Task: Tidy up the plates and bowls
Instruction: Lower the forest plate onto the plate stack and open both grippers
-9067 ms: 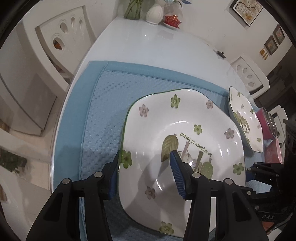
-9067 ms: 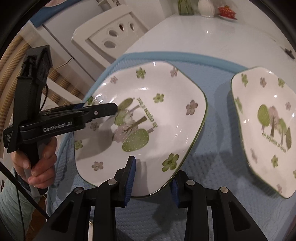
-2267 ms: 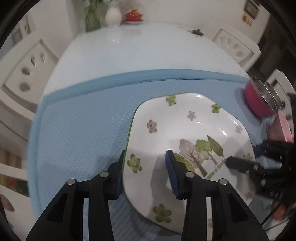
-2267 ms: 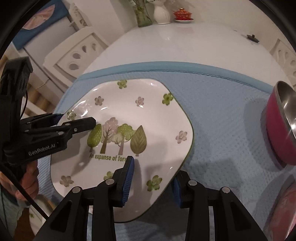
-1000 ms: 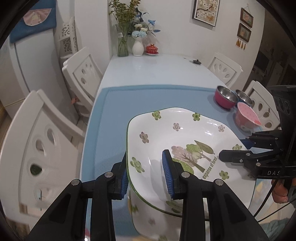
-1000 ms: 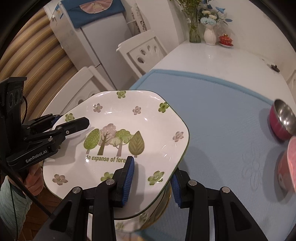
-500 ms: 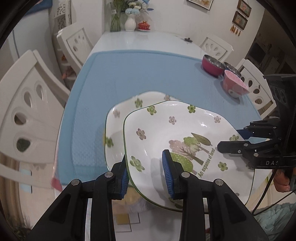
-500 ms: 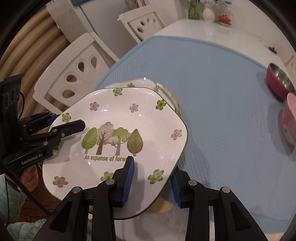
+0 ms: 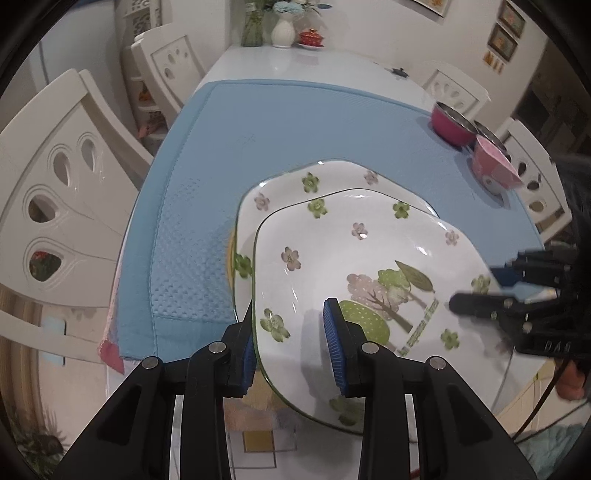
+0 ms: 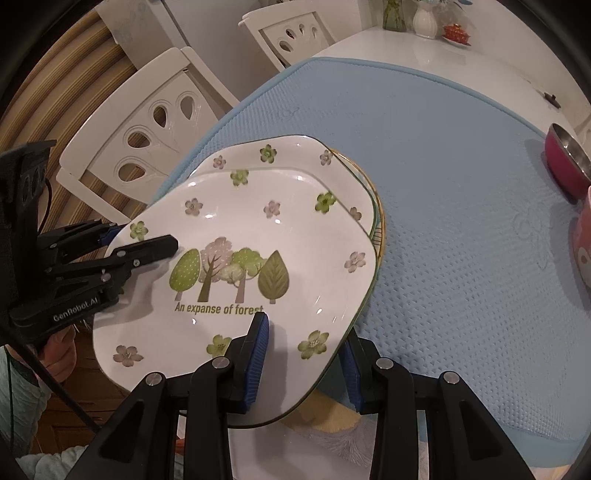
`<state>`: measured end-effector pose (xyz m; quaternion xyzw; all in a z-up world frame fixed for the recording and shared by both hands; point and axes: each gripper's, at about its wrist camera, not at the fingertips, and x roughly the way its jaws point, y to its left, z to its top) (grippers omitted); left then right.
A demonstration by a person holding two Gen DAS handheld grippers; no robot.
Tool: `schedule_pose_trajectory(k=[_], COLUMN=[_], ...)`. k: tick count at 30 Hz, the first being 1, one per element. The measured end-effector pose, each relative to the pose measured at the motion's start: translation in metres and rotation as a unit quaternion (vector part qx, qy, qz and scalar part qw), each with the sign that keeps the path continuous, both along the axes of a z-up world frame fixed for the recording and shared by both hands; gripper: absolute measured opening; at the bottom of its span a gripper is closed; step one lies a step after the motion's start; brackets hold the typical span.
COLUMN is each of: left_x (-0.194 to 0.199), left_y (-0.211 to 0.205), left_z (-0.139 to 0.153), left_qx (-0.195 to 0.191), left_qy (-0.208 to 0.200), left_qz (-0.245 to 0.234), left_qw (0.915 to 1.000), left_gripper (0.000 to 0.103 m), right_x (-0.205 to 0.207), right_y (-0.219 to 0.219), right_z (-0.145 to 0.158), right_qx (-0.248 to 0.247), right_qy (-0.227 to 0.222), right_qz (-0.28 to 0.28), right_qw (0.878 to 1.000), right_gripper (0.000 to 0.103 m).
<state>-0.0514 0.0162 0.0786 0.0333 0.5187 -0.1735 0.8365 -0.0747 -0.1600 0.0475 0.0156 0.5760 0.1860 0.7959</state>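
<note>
A: The forest plate (image 10: 258, 258) — where does it sit?

B: Held between both tools over the near corner of the blue mat (image 9: 295, 122), above a second plate of the same flower pattern (image 9: 332, 177) that lies on the mat. Whether the two plates touch I cannot tell.

A: And the tongs?

B: The left gripper (image 9: 291, 343) pinches the plate's rim, one blue pad under the edge and one on the top face. The right gripper (image 10: 303, 354) pinches the opposite edge the same way.

A: What does the right wrist view give that the left does not?

B: The lettering "An expanse of forest" reads upright there, and a yellow rim (image 10: 378, 225) peeks out beneath the lower plate. It also shows the person's hand (image 10: 55, 354) under the left tool.

A: And the left wrist view?

B: More of the far table (image 9: 314, 62): a white vase (image 9: 283, 31), a green one (image 9: 252, 27), a small red dish (image 9: 311, 37). It also shows a magenta steel bowl (image 9: 448, 122) and a pink bowl (image 9: 493, 168) tipped beside it — the right view only catches their edges.
</note>
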Motion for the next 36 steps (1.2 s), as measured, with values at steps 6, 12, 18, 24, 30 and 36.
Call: schedule_pose_trajectory(k=[6,12,18,24,30,36], left_x=[0.008,0.008,0.012,0.011,0.01,0.012], left_y=[-0.001,0.007,0.018,0.012,-0.004,0.006], left_z=[0.004,0.007,0.001,-0.01,-0.009,0.011], left_qx=[0.022,0.046,0.04,0.036,0.058,0.061], left_qy=[-0.003,-0.015,-0.002,0.016,0.008,-0.018], left_qz=[0.018,0.035,0.067,0.062,0.052,0.064], left_qw=[0.9996,0.9982,0.997,0.9973,0.997,0.9959], left_gripper=[0.032,0.032,0.032,0.032,0.035,0.035], right_x=[0.002,-0.003,-0.007,-0.008,-0.007,-0.011], right_y=[-0.008,-0.013,-0.012,-0.012,-0.01,-0.01], right_z=[-0.003,0.004,0.006,0.011,0.024,0.046], right_qx=[0.025,0.037,0.049,0.042,0.001,-0.097], right_qy=[0.014,0.01,0.015,0.008,-0.023,-0.094], right_qz=[-0.02,-0.019,-0.016,-0.018,-0.027,-0.06], right_qw=[0.999,0.999,0.999,0.999,0.999,0.989], right_gripper=[0.036,0.036,0.036,0.036,0.036,0.036])
